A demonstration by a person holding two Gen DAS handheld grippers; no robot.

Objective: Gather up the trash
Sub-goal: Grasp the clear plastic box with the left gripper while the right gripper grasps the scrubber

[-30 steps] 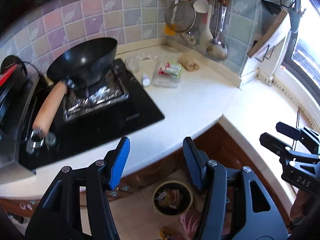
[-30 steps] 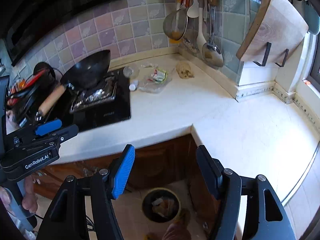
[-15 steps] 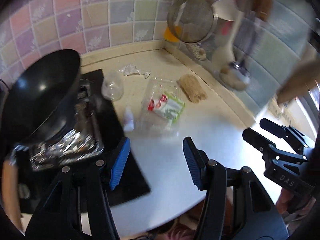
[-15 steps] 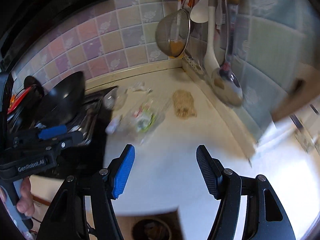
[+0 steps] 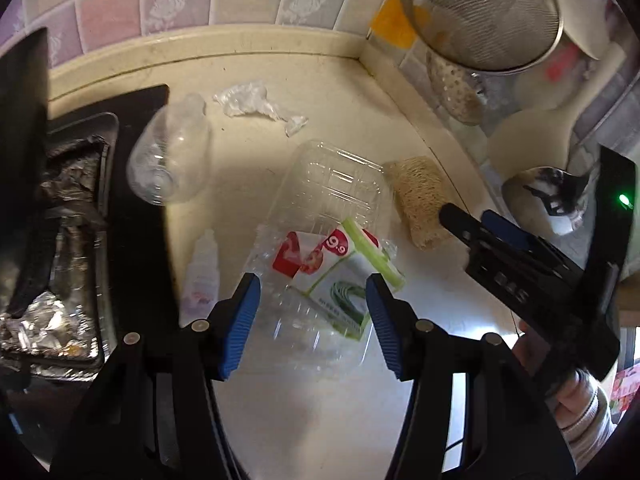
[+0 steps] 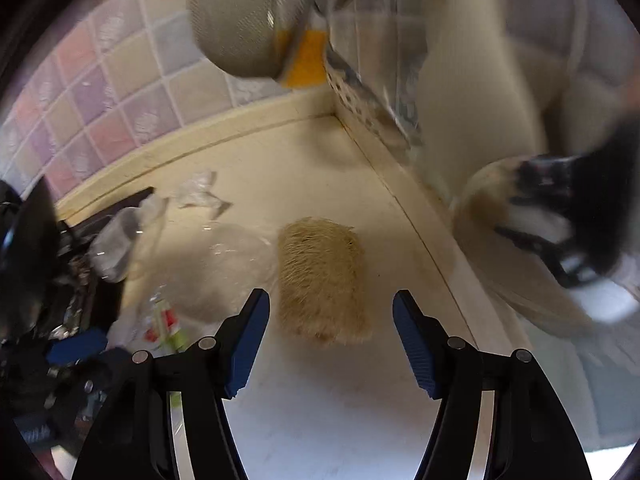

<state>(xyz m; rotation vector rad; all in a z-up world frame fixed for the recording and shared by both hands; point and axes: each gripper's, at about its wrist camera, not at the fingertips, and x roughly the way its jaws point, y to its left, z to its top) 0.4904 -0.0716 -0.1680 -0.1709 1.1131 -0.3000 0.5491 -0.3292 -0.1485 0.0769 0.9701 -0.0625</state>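
cream counter (image 5: 320, 420) w/ trash; pastel tile wall (image 5: 180, 0) | L gripper (image 5: 312, 312) jaws apart; R gripper (image 6: 332, 328) jaws apart

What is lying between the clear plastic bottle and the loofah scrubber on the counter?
The clear plastic clamshell box lies between the bottle and the loofah scrubber. The left wrist view shows it most clearly.
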